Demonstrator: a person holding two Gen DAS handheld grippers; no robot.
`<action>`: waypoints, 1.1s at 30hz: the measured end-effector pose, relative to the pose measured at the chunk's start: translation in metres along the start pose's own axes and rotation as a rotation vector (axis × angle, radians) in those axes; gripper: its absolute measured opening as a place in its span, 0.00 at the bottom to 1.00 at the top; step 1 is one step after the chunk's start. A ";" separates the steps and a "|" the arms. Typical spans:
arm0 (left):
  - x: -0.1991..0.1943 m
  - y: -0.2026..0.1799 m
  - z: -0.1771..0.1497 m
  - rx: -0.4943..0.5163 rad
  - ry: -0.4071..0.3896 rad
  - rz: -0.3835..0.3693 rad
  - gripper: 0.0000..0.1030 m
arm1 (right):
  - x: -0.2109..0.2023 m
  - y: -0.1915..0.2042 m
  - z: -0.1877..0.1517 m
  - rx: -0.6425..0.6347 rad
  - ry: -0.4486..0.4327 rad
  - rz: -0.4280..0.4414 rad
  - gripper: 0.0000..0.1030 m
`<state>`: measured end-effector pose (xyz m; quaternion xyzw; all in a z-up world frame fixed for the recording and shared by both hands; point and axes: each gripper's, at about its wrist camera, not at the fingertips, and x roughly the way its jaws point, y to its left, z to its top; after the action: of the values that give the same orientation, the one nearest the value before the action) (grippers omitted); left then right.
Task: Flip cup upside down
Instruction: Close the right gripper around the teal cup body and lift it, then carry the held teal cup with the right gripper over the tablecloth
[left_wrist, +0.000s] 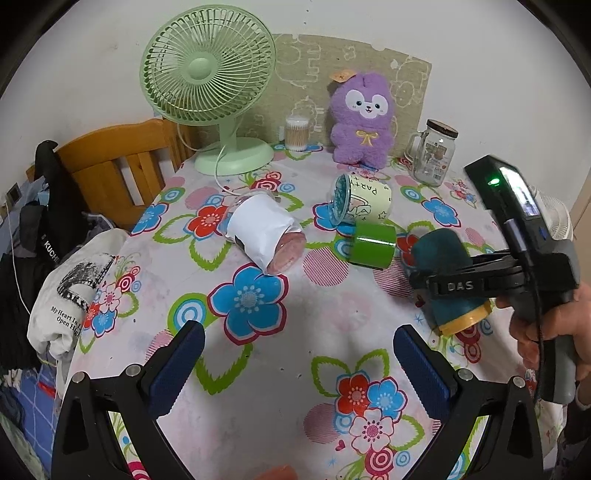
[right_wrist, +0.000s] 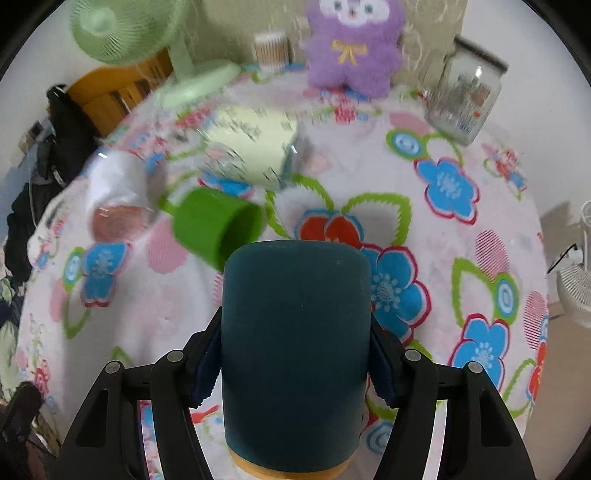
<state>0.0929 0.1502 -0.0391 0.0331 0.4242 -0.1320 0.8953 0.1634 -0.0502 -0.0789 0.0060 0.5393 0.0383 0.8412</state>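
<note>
Teal and matte, the cup (right_wrist: 295, 354) sits clamped between your right gripper's (right_wrist: 295, 363) blue pads (right_wrist: 207, 369), which press its side walls about halfway along its length. From the left wrist view the same cup (left_wrist: 448, 280) hangs tilted just above the flowered tablecloth (left_wrist: 258, 369), its yellow-rimmed end (left_wrist: 467, 319) pointing down toward you and the rounded teal end up and away. A side grip like this leaves both ends free, so you can roll your wrist and set either end on the cloth; that seems to be why you hold it across the middle. Whether the yellow end is the mouth I cannot tell, and nothing shows of its inside.

Your left gripper (left_wrist: 299, 354) hovers low over the cloth with its fingers spread wide and nothing between them, well apart from the cup.

Three other vessels lie on their sides nearby: a green cup (left_wrist: 373, 245) just beside the teal one, a pale "PARTY" mug (left_wrist: 364, 201) showing a teal interior that looks empty, and a clear tumbler wrapped in white paper (left_wrist: 264, 232). At the back, a lidded glass jar (left_wrist: 432, 155) stands upright and looks empty, and a small clear tub (left_wrist: 296, 133) holds cotton swabs, beside a purple plush (left_wrist: 362, 118) and a green fan (left_wrist: 208, 74).
</note>
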 end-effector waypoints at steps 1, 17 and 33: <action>-0.003 0.001 -0.001 -0.005 -0.003 -0.005 1.00 | -0.007 0.004 -0.002 -0.002 -0.018 0.012 0.66; -0.049 0.008 -0.029 0.014 -0.056 -0.038 1.00 | -0.071 0.072 -0.094 -0.070 -0.088 0.235 0.66; -0.059 0.015 -0.046 0.005 -0.020 -0.021 1.00 | -0.031 0.076 -0.098 0.094 0.011 0.343 0.67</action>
<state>0.0264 0.1848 -0.0235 0.0294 0.4152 -0.1429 0.8979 0.0574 0.0203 -0.0878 0.1368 0.5364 0.1560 0.8181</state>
